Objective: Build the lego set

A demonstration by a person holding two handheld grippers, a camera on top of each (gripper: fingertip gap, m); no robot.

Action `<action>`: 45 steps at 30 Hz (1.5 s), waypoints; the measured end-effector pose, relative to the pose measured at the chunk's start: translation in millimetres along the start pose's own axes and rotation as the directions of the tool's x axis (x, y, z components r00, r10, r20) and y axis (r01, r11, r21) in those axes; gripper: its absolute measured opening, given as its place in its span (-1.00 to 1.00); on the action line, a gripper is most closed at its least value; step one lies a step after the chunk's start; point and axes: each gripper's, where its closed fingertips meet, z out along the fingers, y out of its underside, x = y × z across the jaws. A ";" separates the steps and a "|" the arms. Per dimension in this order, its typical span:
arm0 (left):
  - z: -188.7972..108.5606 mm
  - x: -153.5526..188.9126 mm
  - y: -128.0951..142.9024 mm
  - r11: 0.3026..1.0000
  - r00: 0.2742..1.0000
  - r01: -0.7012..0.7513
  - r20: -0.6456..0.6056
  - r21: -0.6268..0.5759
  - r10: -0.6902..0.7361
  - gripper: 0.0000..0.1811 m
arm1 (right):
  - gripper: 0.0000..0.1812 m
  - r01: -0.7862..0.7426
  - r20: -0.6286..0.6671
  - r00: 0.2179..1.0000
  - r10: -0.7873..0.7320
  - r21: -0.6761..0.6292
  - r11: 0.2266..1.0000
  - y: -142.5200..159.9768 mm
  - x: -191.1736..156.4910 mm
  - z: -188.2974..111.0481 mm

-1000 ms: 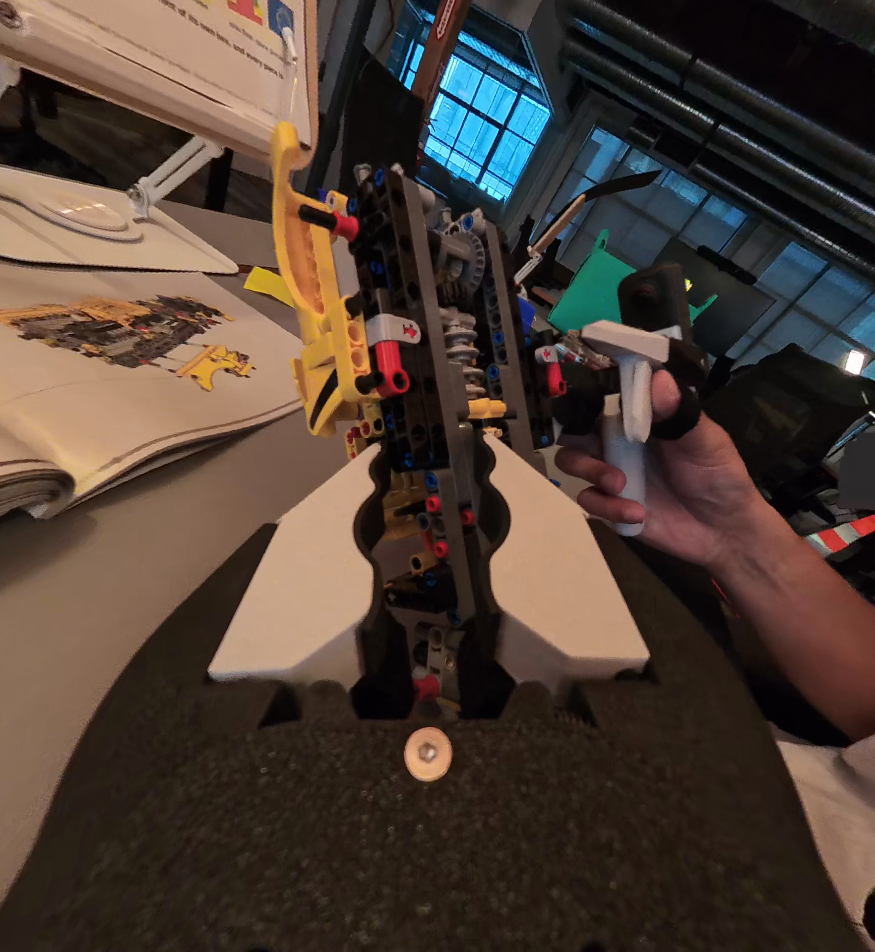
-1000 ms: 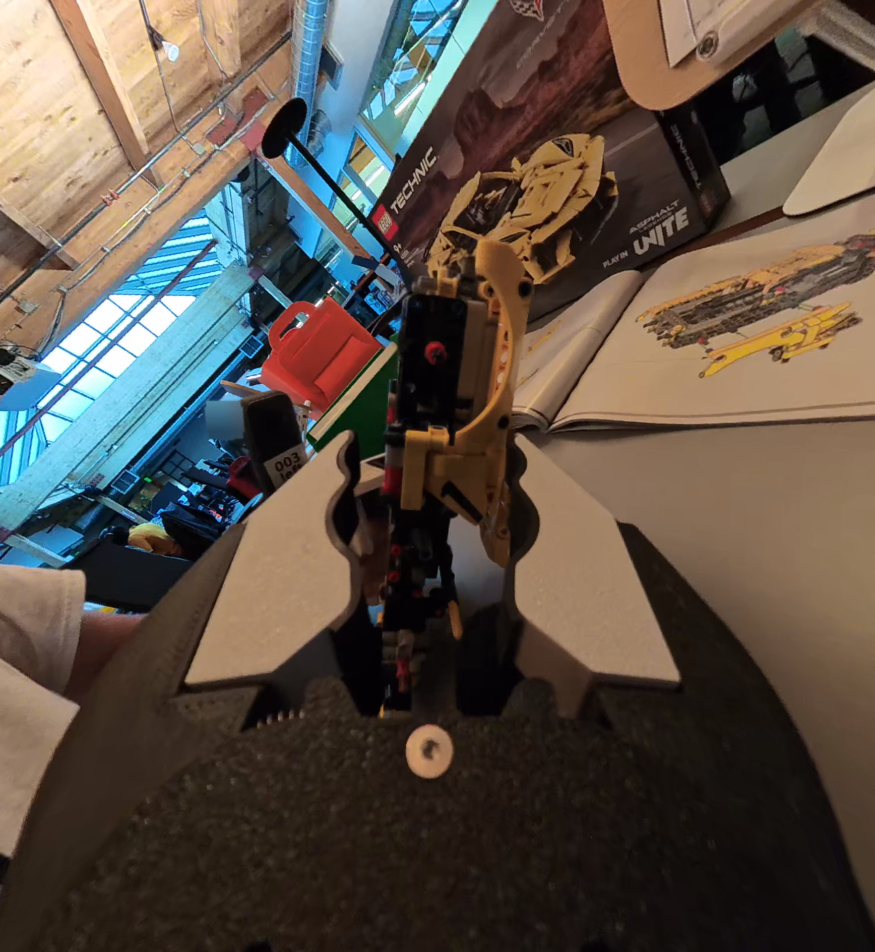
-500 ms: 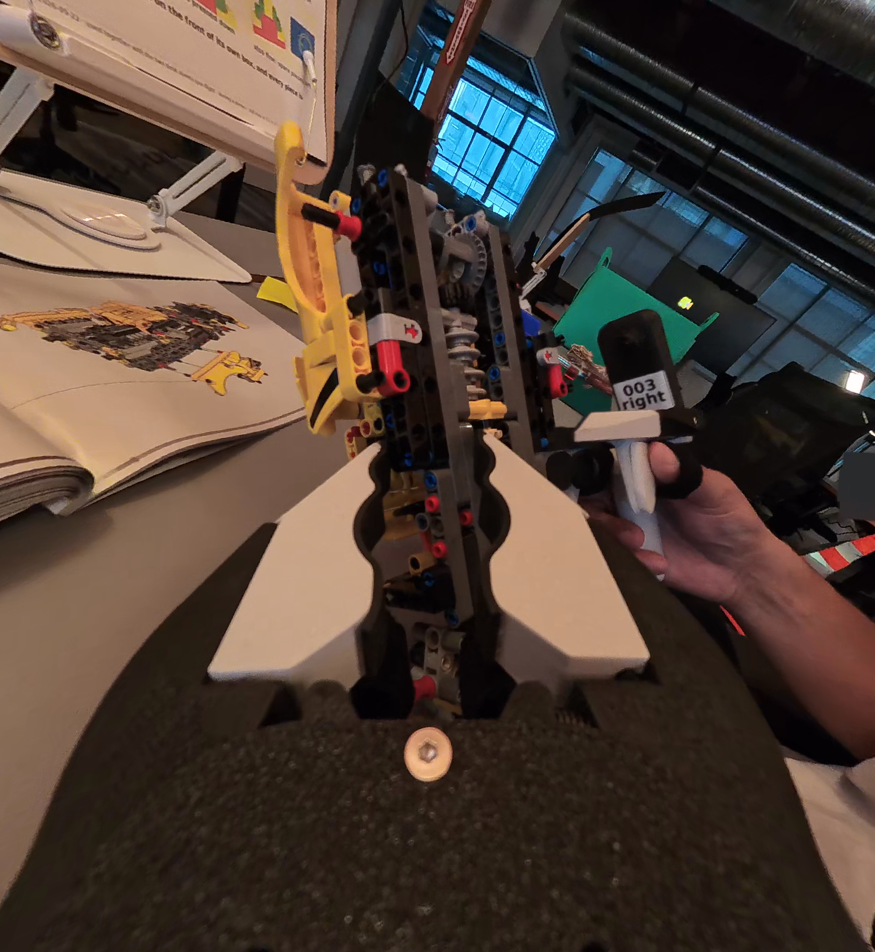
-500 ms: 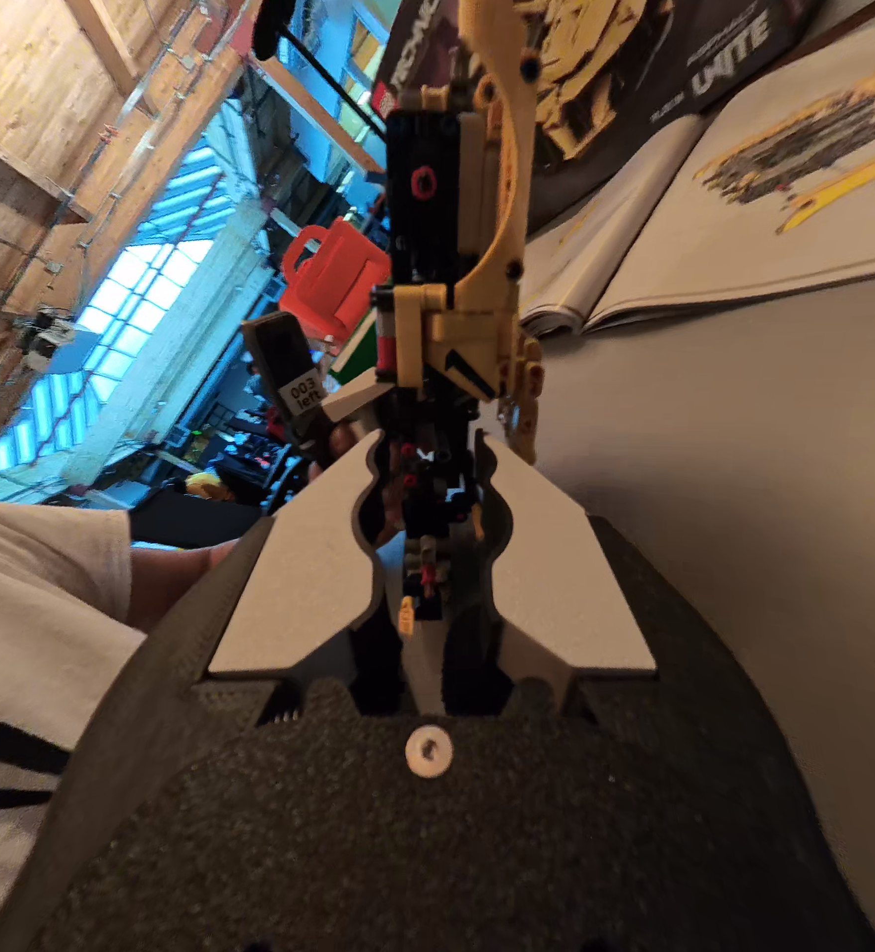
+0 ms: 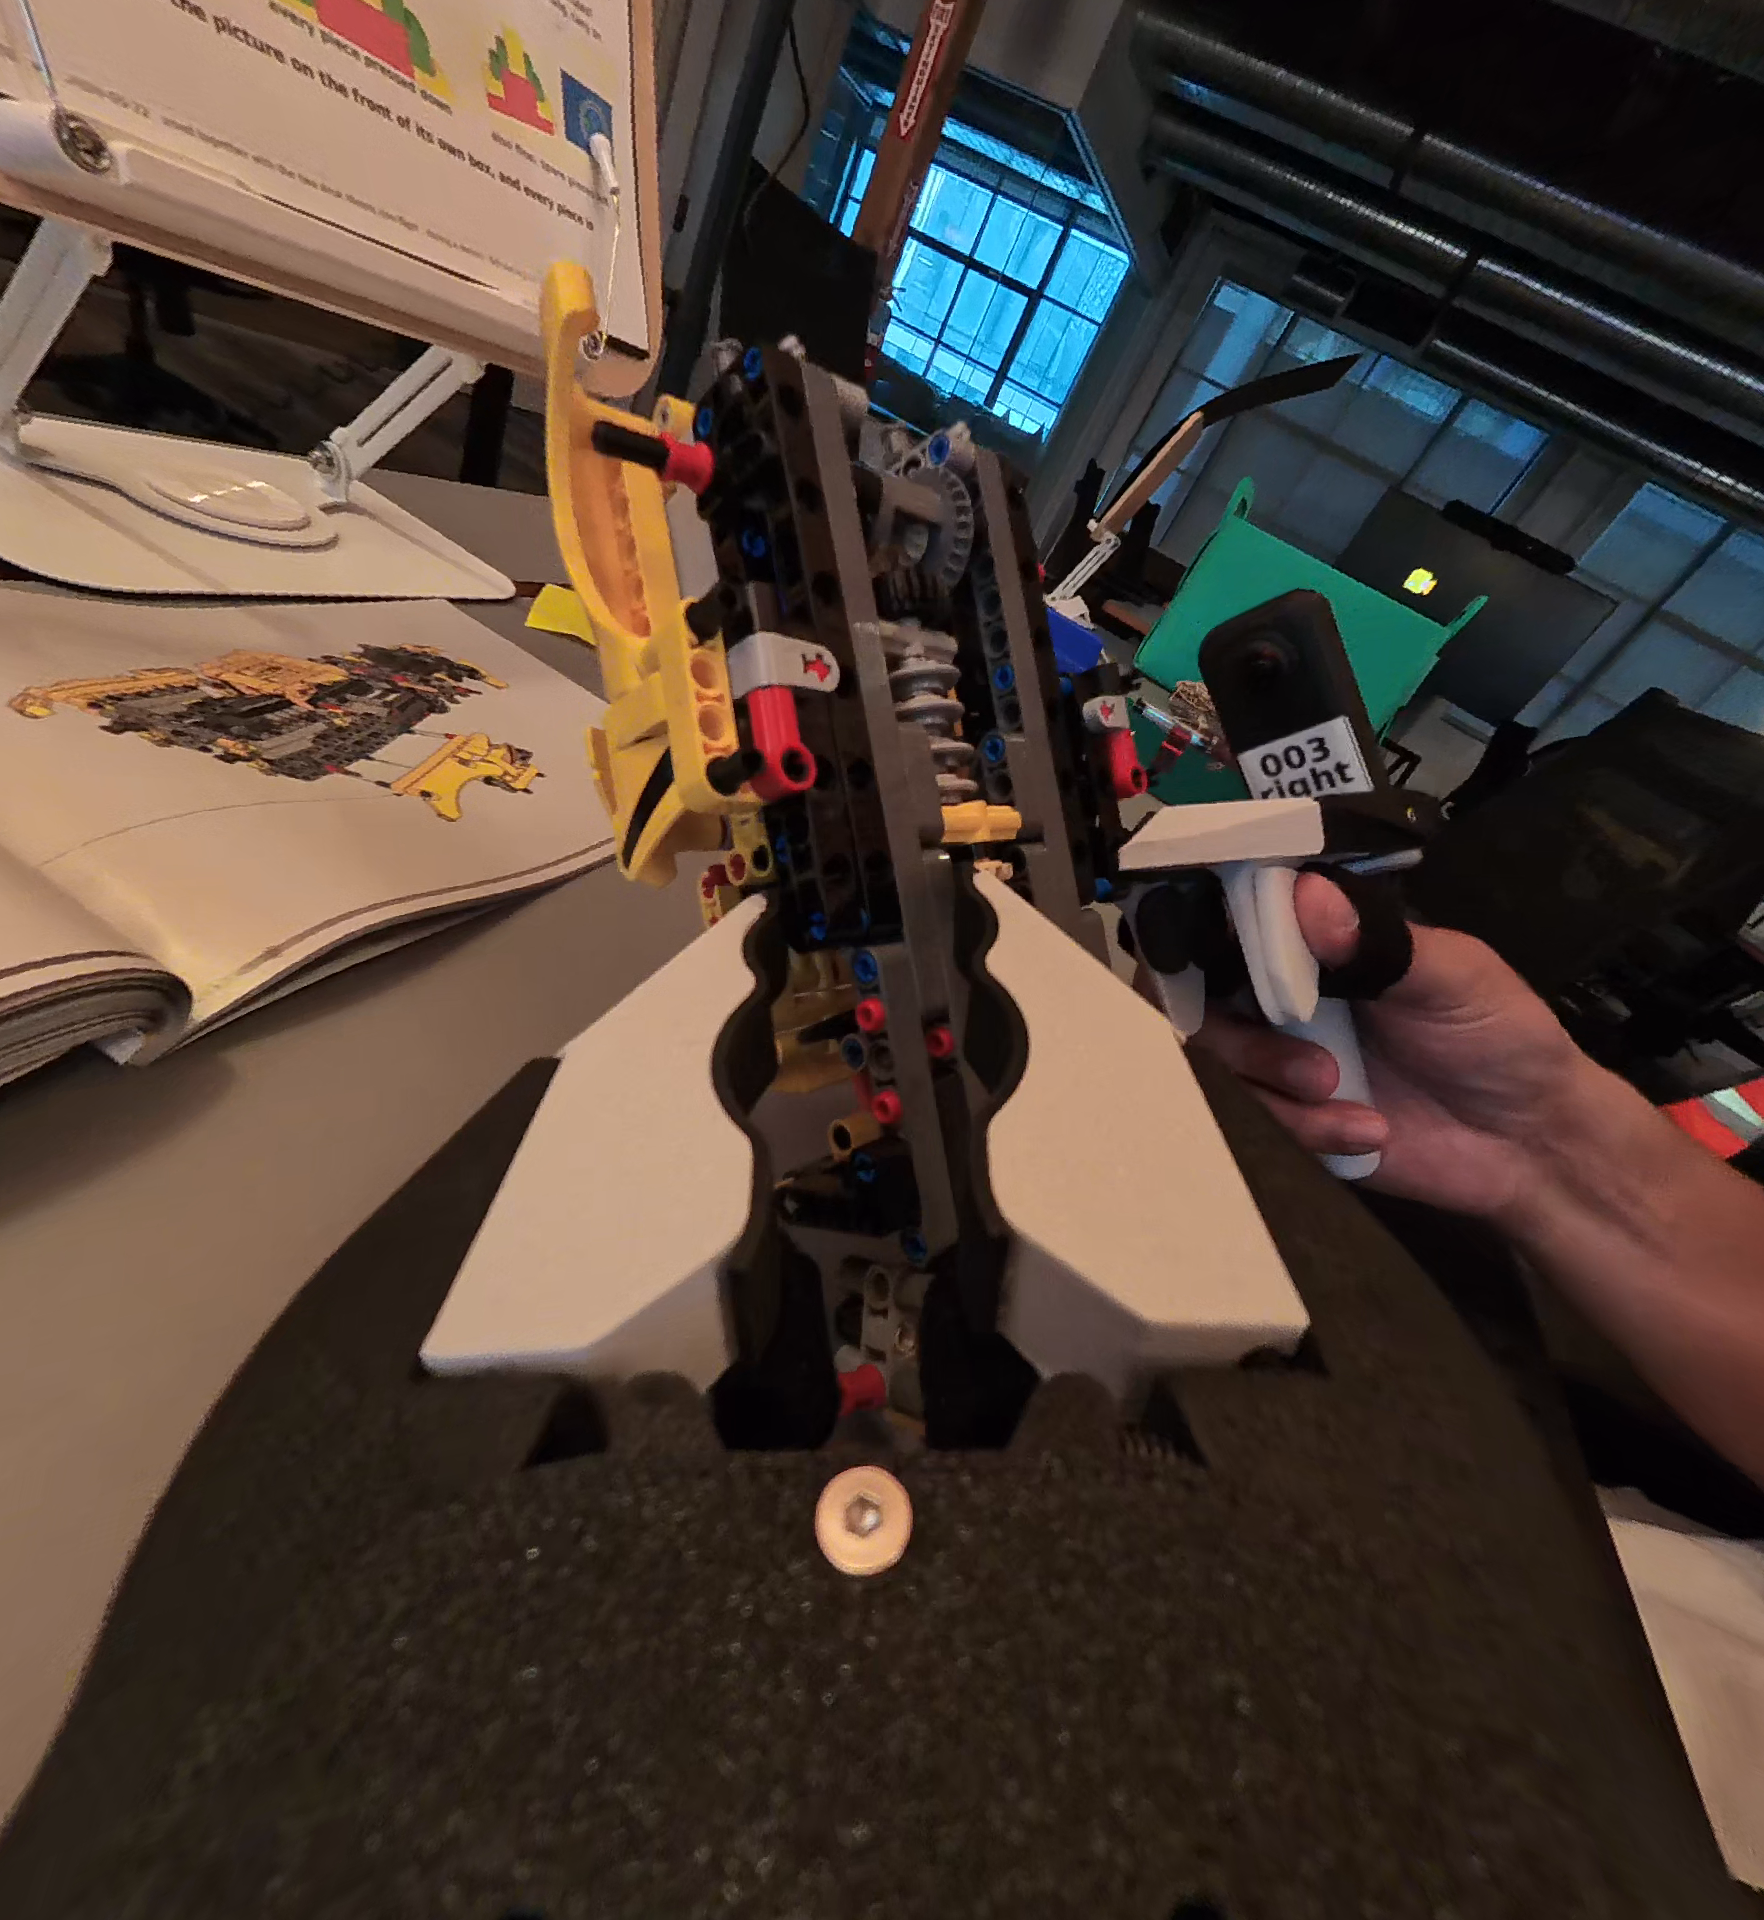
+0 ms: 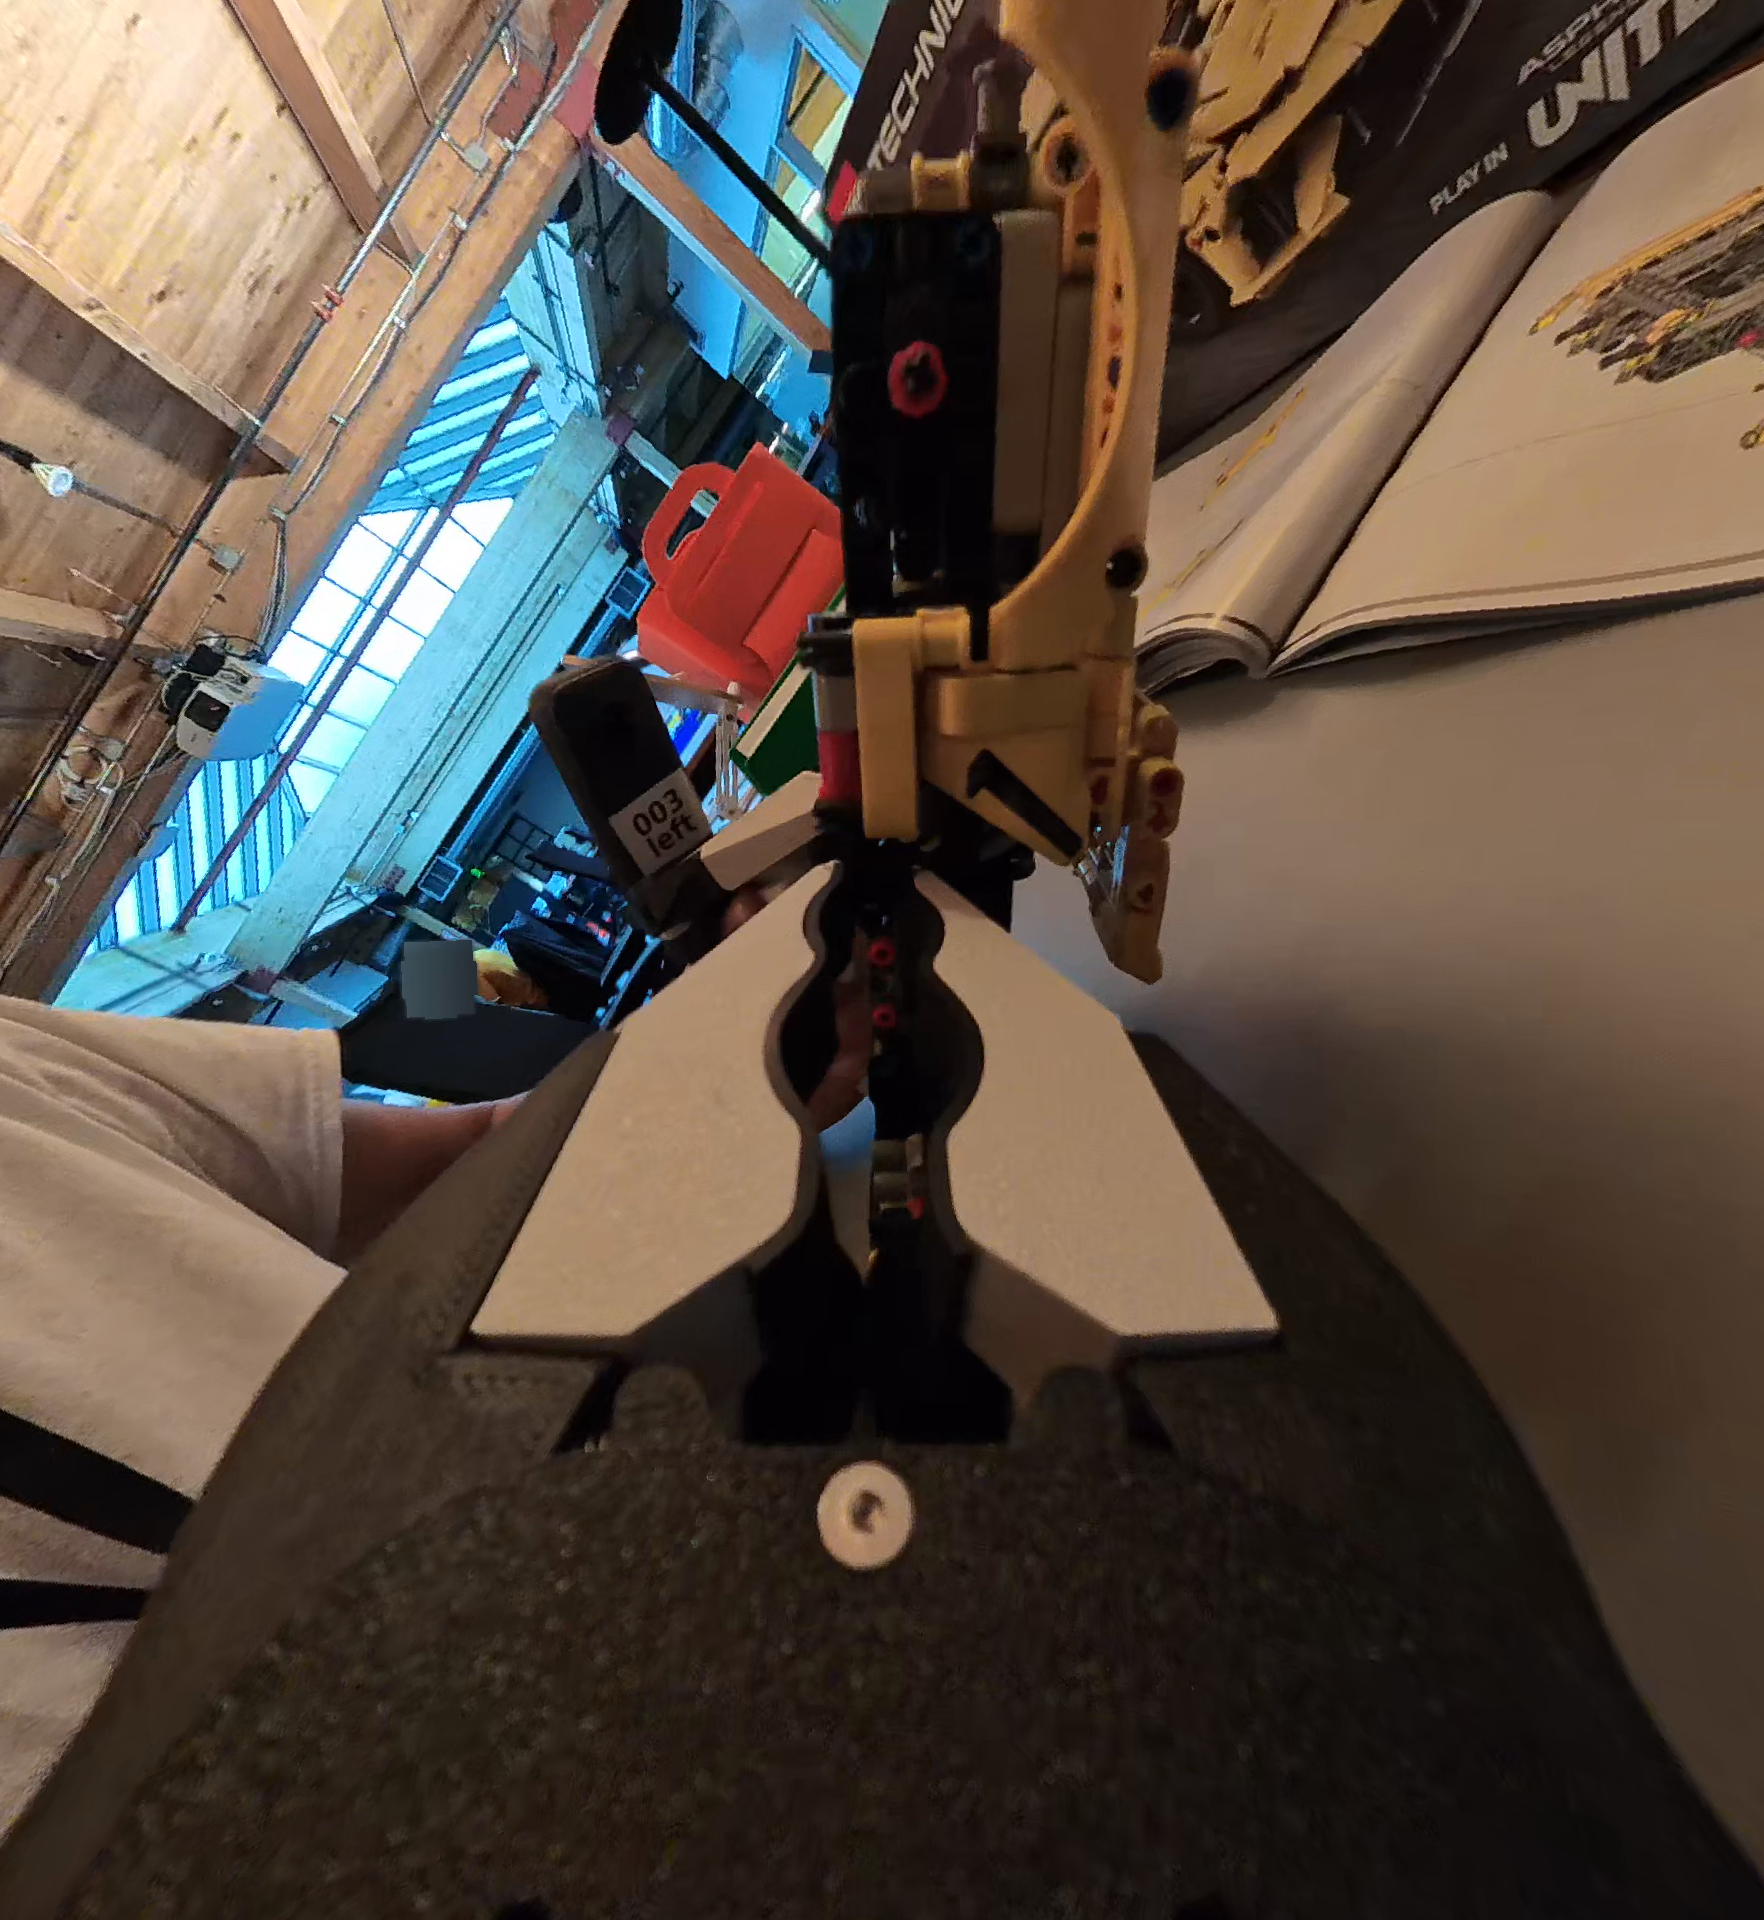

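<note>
A half-built lego model (image 5: 836, 644) of black and grey beams with a yellow curved panel stands upright above the table. My left gripper (image 5: 867, 904) is shut on its lower grey beam. My right gripper (image 6: 876, 883) is shut on a thin black part of the same model (image 6: 961, 416), from the other side. The right gripper also shows in the left wrist view (image 5: 1221, 836), held by a hand (image 5: 1429, 1060), with its finger against the model's right side. The left gripper's finger shows in the right wrist view (image 6: 753, 842).
An open instruction booklet (image 5: 234, 779) lies on the grey table (image 5: 234, 1195); it also shows in the right wrist view (image 6: 1584, 468). A white stand (image 5: 234, 499) with a printed sheet is behind it. The dark set box (image 6: 1377, 156) stands at the back. Across from one pair of fingers to the other is roughly 6 cm.
The right gripper has moved in on the model and its fingers have closed from a wide gap onto the thin black part. The left gripper keeps its hold on the model.
</note>
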 end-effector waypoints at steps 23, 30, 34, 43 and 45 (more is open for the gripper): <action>3.6 -1.9 3.2 0.999 0.999 -0.017 0.040 -0.029 0.018 -0.65 | -0.93 0.026 -0.049 0.999 -0.024 0.038 0.999 -2.4 7.8 -1.7; 3.8 2.5 0.1 1.000 1.000 -0.020 0.007 -0.018 0.020 -0.66 | -0.54 0.045 -0.007 0.999 -0.046 -0.076 0.996 -12.1 11.4 -22.4; -0.1 -3.8 -2.5 1.000 1.000 -0.009 0.027 -0.006 0.010 -0.65 | -0.35 0.031 0.052 0.998 -0.023 -0.171 0.985 -17.3 0.9 -17.8; 2.9 3.7 1.7 0.999 1.000 -0.030 0.008 -0.025 0.030 -0.65 | -0.37 0.051 0.004 0.999 -0.051 -0.162 0.985 -28.5 17.9 -3.7; 2.1 3.1 1.6 0.999 0.999 -0.033 0.015 -0.020 0.033 -0.65 | -0.42 0.053 -0.013 0.998 -0.055 -0.128 0.990 -29.7 17.2 -1.3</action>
